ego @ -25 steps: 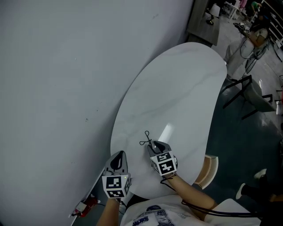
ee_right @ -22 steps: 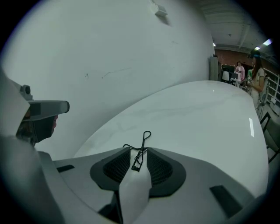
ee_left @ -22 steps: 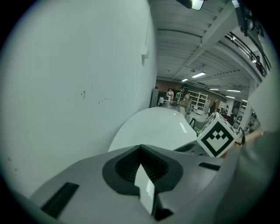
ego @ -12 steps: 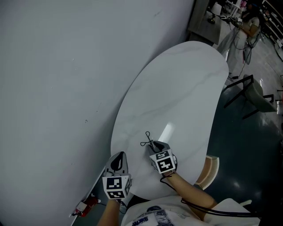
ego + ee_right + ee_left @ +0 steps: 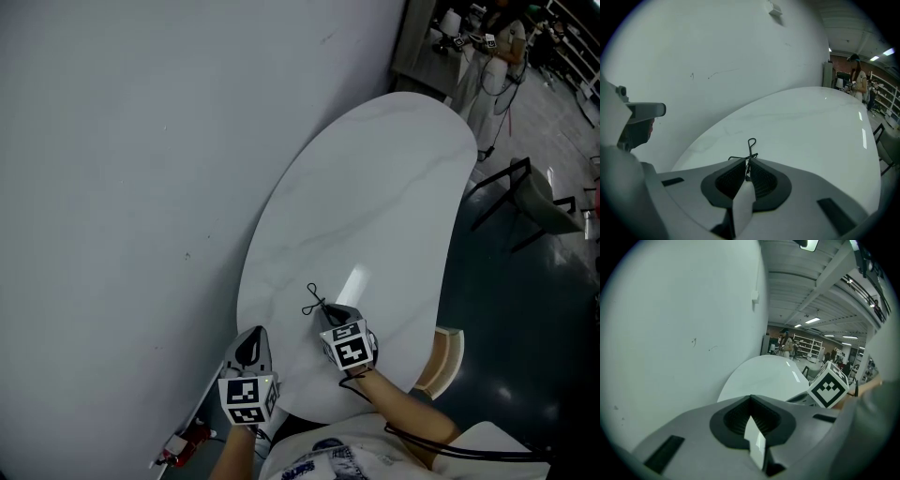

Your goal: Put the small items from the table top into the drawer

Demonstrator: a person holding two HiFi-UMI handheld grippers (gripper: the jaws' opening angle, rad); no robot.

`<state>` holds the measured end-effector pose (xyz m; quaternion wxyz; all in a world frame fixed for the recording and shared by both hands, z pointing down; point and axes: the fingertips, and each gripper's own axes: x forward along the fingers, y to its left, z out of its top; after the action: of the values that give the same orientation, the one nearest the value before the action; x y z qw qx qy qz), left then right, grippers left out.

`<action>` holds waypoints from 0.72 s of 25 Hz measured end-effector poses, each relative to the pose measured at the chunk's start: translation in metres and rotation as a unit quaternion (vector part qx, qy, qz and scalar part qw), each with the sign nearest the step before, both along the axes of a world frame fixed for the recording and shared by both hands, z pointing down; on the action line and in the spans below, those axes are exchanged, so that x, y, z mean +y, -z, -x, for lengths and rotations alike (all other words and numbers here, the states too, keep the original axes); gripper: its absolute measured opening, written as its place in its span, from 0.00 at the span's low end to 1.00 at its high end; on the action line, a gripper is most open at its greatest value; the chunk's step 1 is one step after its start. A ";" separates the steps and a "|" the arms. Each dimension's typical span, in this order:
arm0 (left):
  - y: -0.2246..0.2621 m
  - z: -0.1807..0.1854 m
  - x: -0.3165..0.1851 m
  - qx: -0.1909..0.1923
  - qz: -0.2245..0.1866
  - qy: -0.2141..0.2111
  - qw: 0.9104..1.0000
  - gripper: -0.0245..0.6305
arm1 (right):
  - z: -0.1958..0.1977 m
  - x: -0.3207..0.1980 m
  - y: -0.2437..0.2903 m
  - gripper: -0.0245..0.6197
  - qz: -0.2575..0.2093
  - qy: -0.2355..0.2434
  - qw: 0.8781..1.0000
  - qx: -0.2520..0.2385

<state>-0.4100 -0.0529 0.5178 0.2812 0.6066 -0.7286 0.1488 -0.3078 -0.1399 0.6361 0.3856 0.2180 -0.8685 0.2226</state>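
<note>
A small black binder clip with thin wire handles lies near the front of the white oval table. My right gripper is on it. Its jaws have just been closing, and in the right gripper view the clip's body is pinched between the pads while the wire loops stick out ahead of my right gripper. My left gripper hangs over the table's near-left edge. It is shut with nothing in it, as the left gripper view also shows.
A grey wall runs along the table's left side. A dark chair stands to the right of the table, and a curved wooden chair back is at its near right. A small red object lies on the floor at lower left. A person stands far back.
The right gripper's jaws have drawn in around the clip's body. Both hands stay about where they were. The person in the background has shifted.
</note>
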 end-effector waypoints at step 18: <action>0.041 -0.030 0.068 -0.009 -0.052 -0.075 0.996 0.07 | -0.053 0.083 0.056 0.09 -0.049 -0.087 0.995 -0.022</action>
<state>-0.3803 0.0147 0.4764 0.2309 0.6719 -0.6902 0.1370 -0.2544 -0.0569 0.5804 0.3346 0.3067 -0.8641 0.2176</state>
